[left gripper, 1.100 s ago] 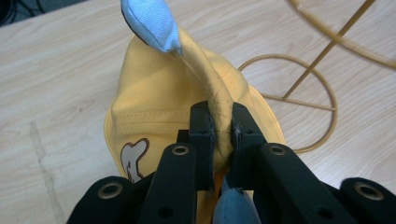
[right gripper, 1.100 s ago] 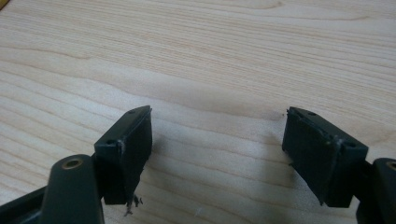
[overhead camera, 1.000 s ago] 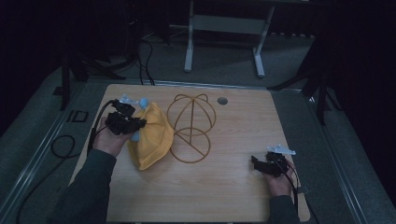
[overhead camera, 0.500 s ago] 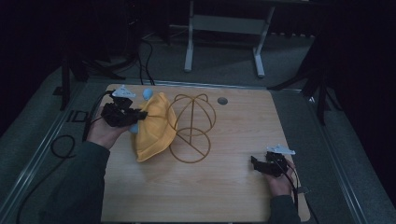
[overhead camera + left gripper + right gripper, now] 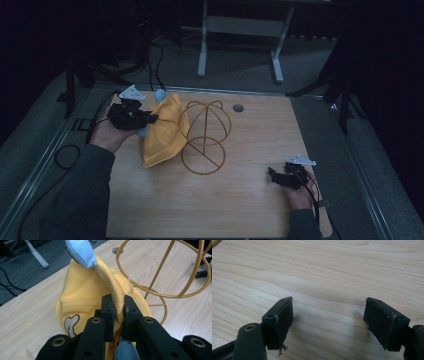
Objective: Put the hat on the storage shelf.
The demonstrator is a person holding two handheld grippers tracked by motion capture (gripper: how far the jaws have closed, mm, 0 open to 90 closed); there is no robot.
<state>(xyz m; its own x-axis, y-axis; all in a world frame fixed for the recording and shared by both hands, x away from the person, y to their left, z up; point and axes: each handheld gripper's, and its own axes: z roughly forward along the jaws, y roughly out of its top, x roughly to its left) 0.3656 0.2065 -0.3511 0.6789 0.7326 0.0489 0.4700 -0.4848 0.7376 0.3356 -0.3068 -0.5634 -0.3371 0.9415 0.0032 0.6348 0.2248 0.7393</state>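
Over at the table's far left, the left gripper (image 5: 150, 119) has its jaws pinched tight on a fold of the yellow hat (image 5: 162, 132) (pale blue ears, a small patch), lifting it just beside the gold wire stand (image 5: 204, 136). The right gripper (image 5: 275, 176) rests near the right edge, jaws spread wide over bare wood.

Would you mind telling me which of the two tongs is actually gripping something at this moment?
The left tongs, at the table's far left: their jaws are shut on a fold of the yellow hat. The right tongs stand open over bare wood, holding nothing.
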